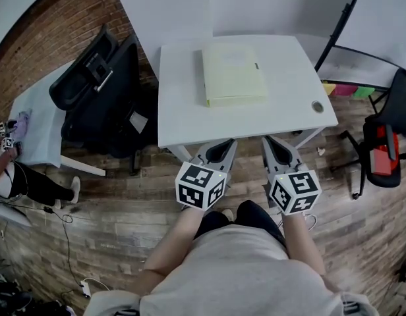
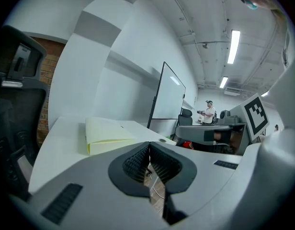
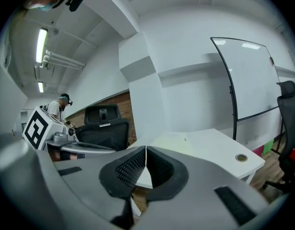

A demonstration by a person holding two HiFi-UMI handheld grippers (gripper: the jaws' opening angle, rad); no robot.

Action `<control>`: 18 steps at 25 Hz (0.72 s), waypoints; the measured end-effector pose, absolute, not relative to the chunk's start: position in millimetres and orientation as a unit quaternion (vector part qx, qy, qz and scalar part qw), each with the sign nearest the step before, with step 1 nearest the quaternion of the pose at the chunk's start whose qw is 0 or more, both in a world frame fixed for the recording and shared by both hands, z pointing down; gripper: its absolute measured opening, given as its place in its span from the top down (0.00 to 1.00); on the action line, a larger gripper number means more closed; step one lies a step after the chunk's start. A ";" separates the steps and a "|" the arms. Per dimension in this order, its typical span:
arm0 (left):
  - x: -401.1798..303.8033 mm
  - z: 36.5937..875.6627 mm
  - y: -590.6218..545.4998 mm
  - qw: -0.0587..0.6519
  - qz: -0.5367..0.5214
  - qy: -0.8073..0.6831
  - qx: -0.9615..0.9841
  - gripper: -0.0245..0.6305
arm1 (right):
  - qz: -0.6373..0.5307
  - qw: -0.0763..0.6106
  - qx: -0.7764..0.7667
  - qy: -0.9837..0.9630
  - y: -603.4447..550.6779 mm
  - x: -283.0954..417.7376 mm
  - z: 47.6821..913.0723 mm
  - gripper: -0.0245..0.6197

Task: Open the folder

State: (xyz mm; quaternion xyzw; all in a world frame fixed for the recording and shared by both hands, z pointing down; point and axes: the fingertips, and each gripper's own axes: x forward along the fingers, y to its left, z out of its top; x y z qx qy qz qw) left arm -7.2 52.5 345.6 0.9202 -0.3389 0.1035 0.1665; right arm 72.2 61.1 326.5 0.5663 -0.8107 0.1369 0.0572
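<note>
Table (image 1: 183,97) white, folder (image 1: 234,76) lying closed toward its far side, well apart from both grippers. Left gripper (image 1: 223,147) and right gripper (image 1: 275,145) clenched, empty, at the near edge. Risk: clenched jaws shove the folder across the slick top instead of catching the cover. No readable print on it.

Illumination is bright and even, supplied by long white ceiling tube lights (image 2: 232,47). All views show strong fisheye bending. Both gripper views have dark corners.
</note>
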 end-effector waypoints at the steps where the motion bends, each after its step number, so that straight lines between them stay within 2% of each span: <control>1: -5.7 347.1 52.6 0.168 0.105 -0.336 0.921 0.93 | 0.140 0.058 0.568 -0.809 61.2 73.6 327.9 0.93; 11: 5.7 358.2 31.8 0.174 0.114 -0.336 0.919 0.93 | 0.154 0.058 0.571 -0.804 41.1 89.1 340.6 0.93; 18: 16.3 356.9 -6.5 0.139 0.132 -0.350 0.917 0.93 | 0.158 0.055 0.567 -0.807 1.6 103.5 345.5 0.93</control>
